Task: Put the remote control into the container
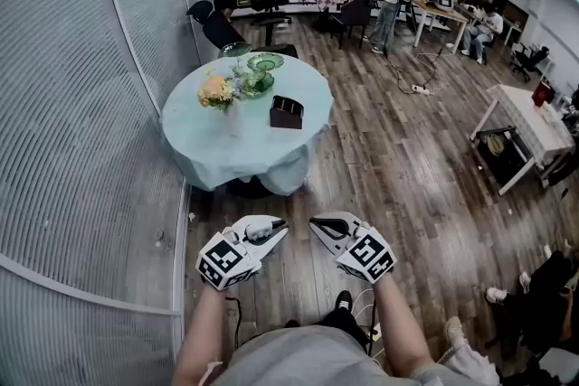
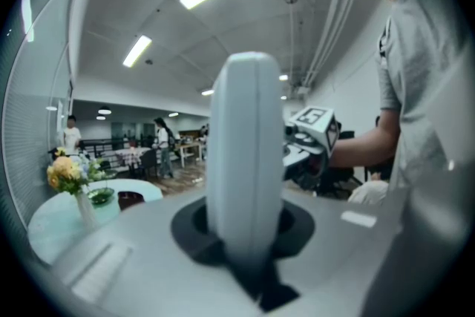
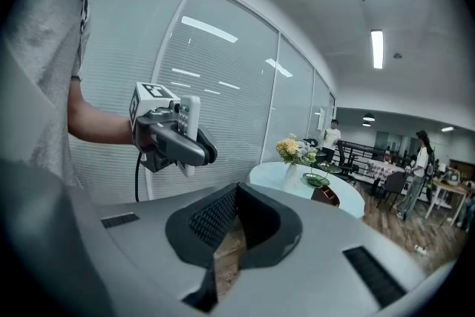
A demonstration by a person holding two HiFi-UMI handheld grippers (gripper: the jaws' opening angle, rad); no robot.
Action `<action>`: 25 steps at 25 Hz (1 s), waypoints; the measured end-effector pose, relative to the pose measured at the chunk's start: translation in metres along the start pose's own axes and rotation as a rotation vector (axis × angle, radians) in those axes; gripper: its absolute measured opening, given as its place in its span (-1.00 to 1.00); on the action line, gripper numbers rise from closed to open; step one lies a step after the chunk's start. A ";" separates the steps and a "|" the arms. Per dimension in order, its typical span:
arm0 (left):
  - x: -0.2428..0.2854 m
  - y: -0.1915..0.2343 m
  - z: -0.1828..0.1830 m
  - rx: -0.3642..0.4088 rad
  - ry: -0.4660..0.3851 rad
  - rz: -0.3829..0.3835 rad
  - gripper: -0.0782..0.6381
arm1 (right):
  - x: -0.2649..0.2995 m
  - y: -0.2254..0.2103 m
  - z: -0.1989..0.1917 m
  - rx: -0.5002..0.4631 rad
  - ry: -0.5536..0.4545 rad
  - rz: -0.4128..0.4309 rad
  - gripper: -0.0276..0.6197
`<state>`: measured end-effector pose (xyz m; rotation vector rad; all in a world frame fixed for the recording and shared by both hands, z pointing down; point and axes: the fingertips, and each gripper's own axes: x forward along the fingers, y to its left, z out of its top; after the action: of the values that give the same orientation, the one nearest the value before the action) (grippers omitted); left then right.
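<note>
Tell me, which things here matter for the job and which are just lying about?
Part of the job: the remote control, gripped in the left gripper; the dark container on the round table.

Just lying about: the flowers in their vase; the green dish. The right gripper is idle, fingers shut on nothing.

Both forearms (image 1: 201, 325) reach forward side by side, grippers tilted toward each other. The left gripper (image 1: 276, 230) clamps the remote control (image 2: 245, 159) upright between its jaws. The right gripper (image 1: 318, 224) has its jaws pressed together, empty.
</note>
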<state>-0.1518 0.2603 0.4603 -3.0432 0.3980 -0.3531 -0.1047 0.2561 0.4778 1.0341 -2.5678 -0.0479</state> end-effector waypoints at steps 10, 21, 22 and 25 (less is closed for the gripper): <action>0.020 0.001 -0.002 -0.011 0.022 0.010 -0.66 | -0.003 -0.016 -0.008 0.052 -0.019 0.024 -0.86; 0.066 0.015 0.017 -0.006 0.050 0.048 -0.66 | -0.015 -0.065 -0.015 0.072 -0.053 0.051 -0.86; 0.071 0.017 0.018 -0.007 0.053 0.052 -0.66 | -0.017 -0.072 -0.016 0.070 -0.052 0.054 -0.86; 0.088 0.023 0.023 -0.006 0.053 0.064 -0.66 | -0.021 -0.091 -0.020 0.061 -0.052 0.064 -0.86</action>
<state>-0.0694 0.2156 0.4548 -3.0241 0.4994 -0.4298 -0.0234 0.2058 0.4747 0.9833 -2.6628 0.0211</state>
